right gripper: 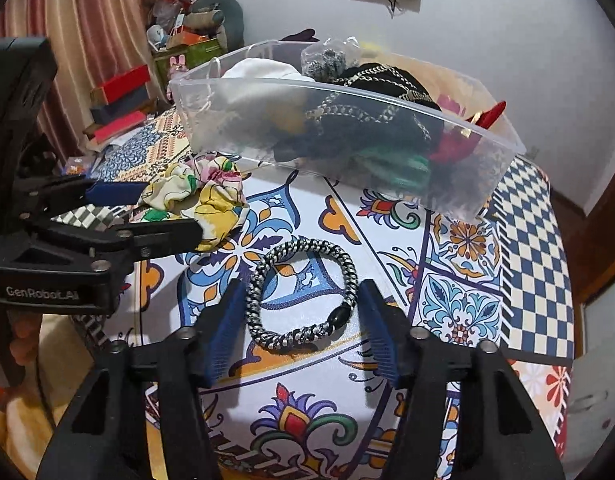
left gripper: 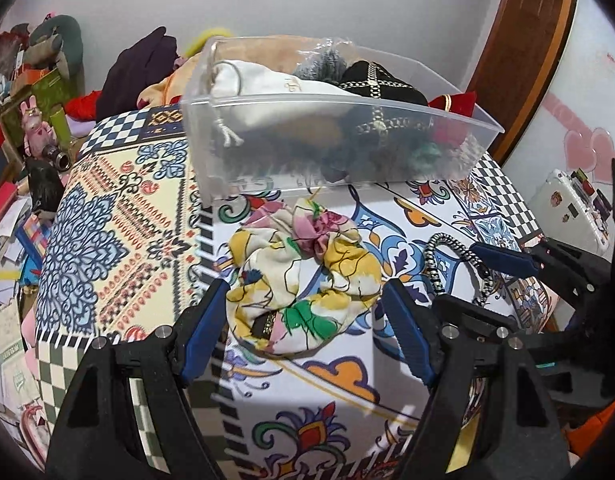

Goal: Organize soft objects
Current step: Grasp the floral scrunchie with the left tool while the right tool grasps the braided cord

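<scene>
A floral scrunchie (left gripper: 303, 276) in yellow, white, pink and green lies on the patterned table cover. My left gripper (left gripper: 305, 300) is open, one finger on each side of it, just above it. A black-and-white braided hair tie (right gripper: 301, 292) lies to the right; my right gripper (right gripper: 301, 300) is open with its fingers either side of it. In the left wrist view the hair tie (left gripper: 437, 256) and the right gripper (left gripper: 503, 258) show at the right. In the right wrist view the scrunchie (right gripper: 203, 194) and the left gripper (right gripper: 147, 212) show at the left. A clear plastic bin (left gripper: 483, 120) holds several soft items.
The bin (right gripper: 507, 148) stands behind both items, holding a white pouch (left gripper: 267, 84), a black chained bag (right gripper: 387, 80) and red and green pieces. Cluttered shelves (left gripper: 23, 92) stand left of the table. A white case (left gripper: 567, 204) sits at the right.
</scene>
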Action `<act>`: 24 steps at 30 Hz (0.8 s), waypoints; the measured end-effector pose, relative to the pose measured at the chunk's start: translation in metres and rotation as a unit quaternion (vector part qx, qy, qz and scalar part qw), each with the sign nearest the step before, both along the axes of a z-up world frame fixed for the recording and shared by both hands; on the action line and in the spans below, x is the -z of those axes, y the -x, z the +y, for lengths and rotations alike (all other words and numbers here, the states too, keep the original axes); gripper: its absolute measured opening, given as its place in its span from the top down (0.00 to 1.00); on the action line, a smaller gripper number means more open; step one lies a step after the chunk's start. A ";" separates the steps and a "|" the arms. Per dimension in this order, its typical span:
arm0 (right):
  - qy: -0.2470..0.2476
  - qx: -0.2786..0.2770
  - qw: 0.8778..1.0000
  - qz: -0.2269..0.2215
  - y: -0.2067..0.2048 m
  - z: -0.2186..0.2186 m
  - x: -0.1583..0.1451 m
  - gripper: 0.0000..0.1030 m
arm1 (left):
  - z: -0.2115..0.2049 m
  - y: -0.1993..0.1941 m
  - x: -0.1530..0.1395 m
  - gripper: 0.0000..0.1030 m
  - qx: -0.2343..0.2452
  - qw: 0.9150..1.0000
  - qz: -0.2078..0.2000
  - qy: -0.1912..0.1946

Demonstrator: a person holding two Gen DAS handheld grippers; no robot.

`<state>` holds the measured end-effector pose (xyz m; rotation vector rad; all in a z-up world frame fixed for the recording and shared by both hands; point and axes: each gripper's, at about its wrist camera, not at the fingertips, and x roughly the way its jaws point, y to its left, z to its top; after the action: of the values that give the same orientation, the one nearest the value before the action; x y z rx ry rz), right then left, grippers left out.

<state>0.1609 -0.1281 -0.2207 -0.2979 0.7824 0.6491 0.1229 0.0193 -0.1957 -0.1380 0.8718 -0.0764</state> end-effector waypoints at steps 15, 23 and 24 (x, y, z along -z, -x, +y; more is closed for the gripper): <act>-0.040 0.031 0.999 0.015 -0.007 -0.024 -0.007 0.87 | -0.014 -0.005 0.000 0.65 0.021 0.999 -0.018 -0.018; -0.060 0.036 0.998 -0.004 -0.005 -0.035 -0.028 0.87 | -0.012 0.008 -0.019 0.77 0.027 0.999 -0.042 -0.005; -0.065 0.036 0.997 -0.008 -0.006 -0.036 -0.032 0.87 | -0.011 0.009 -0.023 0.77 0.027 0.999 -0.047 -0.004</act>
<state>0.1665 -0.1642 -0.1883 -0.1548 0.7287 0.6253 0.1134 0.0081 -0.1722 -0.1031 0.7812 -0.1286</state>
